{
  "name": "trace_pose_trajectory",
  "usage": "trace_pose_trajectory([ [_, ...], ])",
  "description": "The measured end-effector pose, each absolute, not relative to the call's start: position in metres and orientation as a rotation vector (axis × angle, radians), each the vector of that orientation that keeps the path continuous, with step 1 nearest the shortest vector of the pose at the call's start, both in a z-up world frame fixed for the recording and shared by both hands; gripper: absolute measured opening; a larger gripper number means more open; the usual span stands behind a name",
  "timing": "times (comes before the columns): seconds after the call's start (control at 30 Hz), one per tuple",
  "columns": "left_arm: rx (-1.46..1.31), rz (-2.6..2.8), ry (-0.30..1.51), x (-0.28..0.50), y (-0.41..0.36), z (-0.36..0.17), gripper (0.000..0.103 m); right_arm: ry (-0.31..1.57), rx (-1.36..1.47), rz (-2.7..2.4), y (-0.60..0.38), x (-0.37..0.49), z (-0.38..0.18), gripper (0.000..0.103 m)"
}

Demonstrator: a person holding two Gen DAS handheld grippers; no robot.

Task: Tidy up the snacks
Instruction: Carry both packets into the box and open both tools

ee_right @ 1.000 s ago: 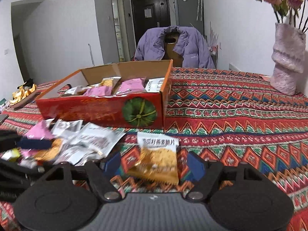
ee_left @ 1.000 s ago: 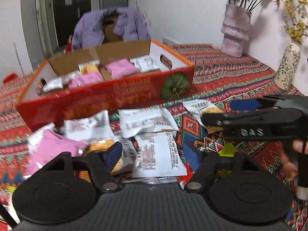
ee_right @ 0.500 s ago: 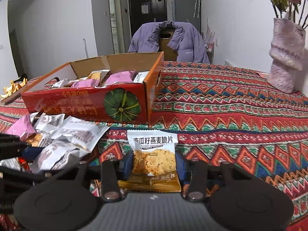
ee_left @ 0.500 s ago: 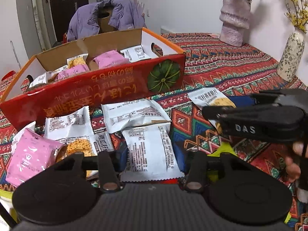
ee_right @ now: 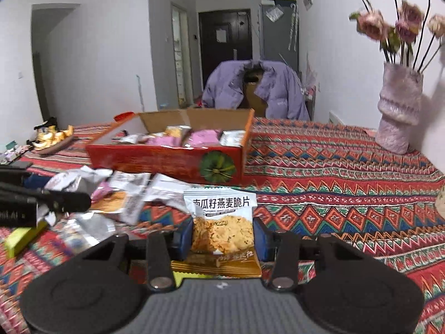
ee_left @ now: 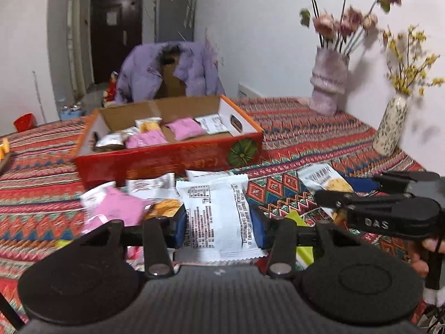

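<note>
Left wrist view: the left gripper (ee_left: 219, 226) has just been closing and now pinches a white packet (ee_left: 217, 211) between its blue pads (ee_left: 179, 224), printed back up, its far end sticking out past the fingers toward the box (ee_left: 169, 161). Beyond the packet, loose snacks (ee_left: 122, 206) lie on the patterned cloth (ee_left: 306, 133) in front of the box: a pink pouch, more white packets. Inside the box lie pink and white packets.

Right wrist view: the right gripper (ee_right: 221, 240) has likewise just been closing and clamps a cracker packet (ee_right: 221, 222) upright between its pads (ee_right: 260, 239), label facing the camera, near the box's pumpkin-marked corner.

Only the left view shows the right gripper from the side, right of the box, with fingers of a hand (ee_left: 429, 246) on its handle, and a speckled vase (ee_left: 390, 126) beside a purple vase (ee_left: 329, 83). Only the right view shows the cracker packet's front and a dish of yellow items (ee_right: 52, 136) left of the box. Both show a purple jacket (ee_right: 254, 89) on a chair behind the box
</note>
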State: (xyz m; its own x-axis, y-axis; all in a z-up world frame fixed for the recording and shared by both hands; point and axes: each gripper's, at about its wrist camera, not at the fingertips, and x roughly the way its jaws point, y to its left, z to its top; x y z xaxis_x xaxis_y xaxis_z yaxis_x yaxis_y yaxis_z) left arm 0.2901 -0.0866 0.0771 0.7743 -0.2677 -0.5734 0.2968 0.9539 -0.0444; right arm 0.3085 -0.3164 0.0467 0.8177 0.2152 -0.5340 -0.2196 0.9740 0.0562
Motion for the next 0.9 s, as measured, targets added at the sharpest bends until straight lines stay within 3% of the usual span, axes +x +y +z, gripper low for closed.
trace_pose_trajectory([
  [0.53, -0.017, -0.261, 0.494, 0.204, -0.033, 0.103, 0.046, 0.443, -0.05, 0.263, -0.269, 0.209, 0.086, 0.043],
  [0.9, -0.047, -0.242, 0.46, 0.239, -0.002, 0.121, 0.046, 0.43, -0.06, 0.288, -0.259, 0.228, 0.1, 0.043],
])
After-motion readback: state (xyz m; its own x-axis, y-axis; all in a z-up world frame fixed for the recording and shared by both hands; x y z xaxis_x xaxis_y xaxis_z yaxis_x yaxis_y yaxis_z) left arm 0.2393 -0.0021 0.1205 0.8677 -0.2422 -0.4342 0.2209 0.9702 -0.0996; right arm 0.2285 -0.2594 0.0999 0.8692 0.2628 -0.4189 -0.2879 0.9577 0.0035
